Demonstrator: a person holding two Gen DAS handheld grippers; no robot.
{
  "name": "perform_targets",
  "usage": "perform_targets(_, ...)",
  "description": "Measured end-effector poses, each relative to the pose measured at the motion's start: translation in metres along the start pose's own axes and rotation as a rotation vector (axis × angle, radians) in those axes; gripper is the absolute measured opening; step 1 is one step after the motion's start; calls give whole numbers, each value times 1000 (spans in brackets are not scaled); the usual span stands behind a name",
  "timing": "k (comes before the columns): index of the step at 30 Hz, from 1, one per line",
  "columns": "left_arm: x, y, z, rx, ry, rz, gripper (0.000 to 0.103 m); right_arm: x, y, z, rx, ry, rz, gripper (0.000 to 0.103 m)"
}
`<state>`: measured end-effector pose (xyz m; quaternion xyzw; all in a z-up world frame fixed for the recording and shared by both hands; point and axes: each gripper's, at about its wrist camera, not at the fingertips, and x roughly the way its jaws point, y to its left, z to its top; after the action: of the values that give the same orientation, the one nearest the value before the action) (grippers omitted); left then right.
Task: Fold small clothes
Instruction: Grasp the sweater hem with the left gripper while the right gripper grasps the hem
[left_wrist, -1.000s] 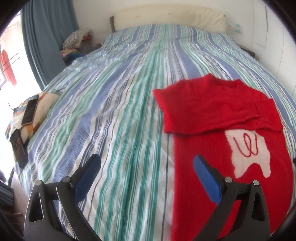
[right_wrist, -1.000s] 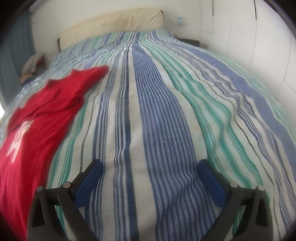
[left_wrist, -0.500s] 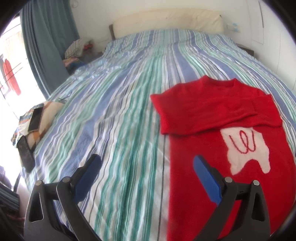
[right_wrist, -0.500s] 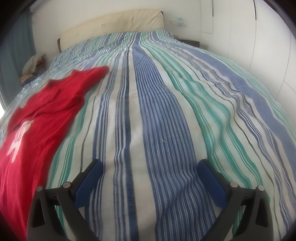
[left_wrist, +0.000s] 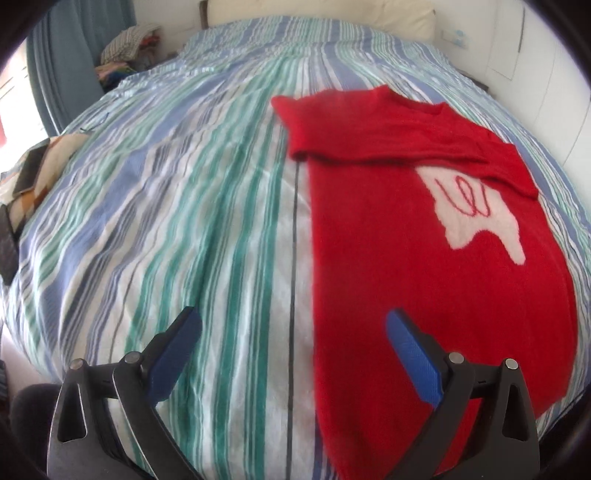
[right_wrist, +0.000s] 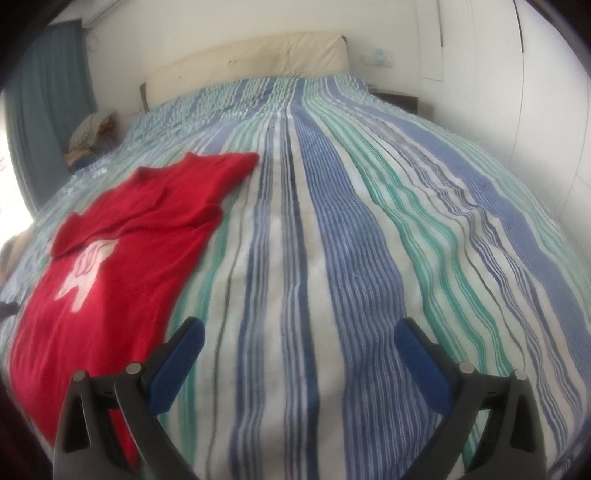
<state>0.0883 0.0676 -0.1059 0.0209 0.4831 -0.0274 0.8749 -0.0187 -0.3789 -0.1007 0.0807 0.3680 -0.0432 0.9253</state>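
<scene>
Both grippers, the left gripper (left_wrist: 291, 345) and the right gripper (right_wrist: 299, 350), hover with jaws wide and empty beside the red sweater (left_wrist: 417, 240), which lies flat on the striped bed (right_wrist: 351, 240) with sleeves already folded, so the next move probably calls for gripping its near hem.

We see a bed (left_wrist: 177, 206) covered by a bedspread striped in blue, green and white, with a cream padded headboard (right_wrist: 251, 59) against the white wall. A blue curtain (left_wrist: 62, 70) hangs at the left, and beside it sits a heap of folded fabrics (left_wrist: 125, 40). At the bed's left edge, a phone (left_wrist: 29, 168) lies on a checked cushion (left_wrist: 44, 173).
</scene>
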Motion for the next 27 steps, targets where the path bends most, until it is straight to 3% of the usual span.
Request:
perform_targets(3, 2, -10, -25, 75, 70, -46, 100, -31, 16, -9, -12, 45, 163, 101)
perform_targets(6, -19, -15, -39, 145, 75, -80, 100, -47, 37, -25, -60, 243, 368, 101)
perform_targets(8, -26, -12, -42, 114, 87, -136, 100, -61, 52, -36, -168, 340, 423, 101)
perform_targets(10, -24, -13, -45, 60, 121, -209, 100, -73, 65, -46, -258, 346, 425, 101)
perform_targets(12, -19, -20, -50, 40, 154, -265, 99, -67, 70, -52, -208, 344, 489, 101)
perform_targets(14, -19, -28, -56, 51, 149, -249, 98, -48, 74, -58, -116, 352, 548, 99)
perform_targets(18, -23, -22, -66, 18, 153, -274, 80, -8, 74, -77, 31, 431, 519, 82)
perform_targets(20, -24, -18, -69, -5, 156, -296, 74, -8, 70, -80, 82, 420, 542, 81)
perform_targets(22, -22, -17, -70, -19, 157, -319, 63, -11, 71, -80, 98, 426, 592, 76)
perform_targets(23, -21, -17, -71, -24, 157, -331, 49, -11, 72, -81, 102, 428, 603, 73)
perform_targets(24, -19, -18, -70, -30, 158, -343, 26, -10, 74, -82, 100, 429, 601, 62)
perform_targets(25, -18, -17, -69, -42, 164, -360, 11, -7, 76, -82, 94, 429, 585, 50)
perform_targets(26, -17, -14, -67, -64, 171, -381, 6, -4, 74, -82, 92, 432, 554, 12)
perform_targets(27, -19, -11, -66, -85, 170, -395, 5, -1, 72, -82, 110, 446, 546, 5)
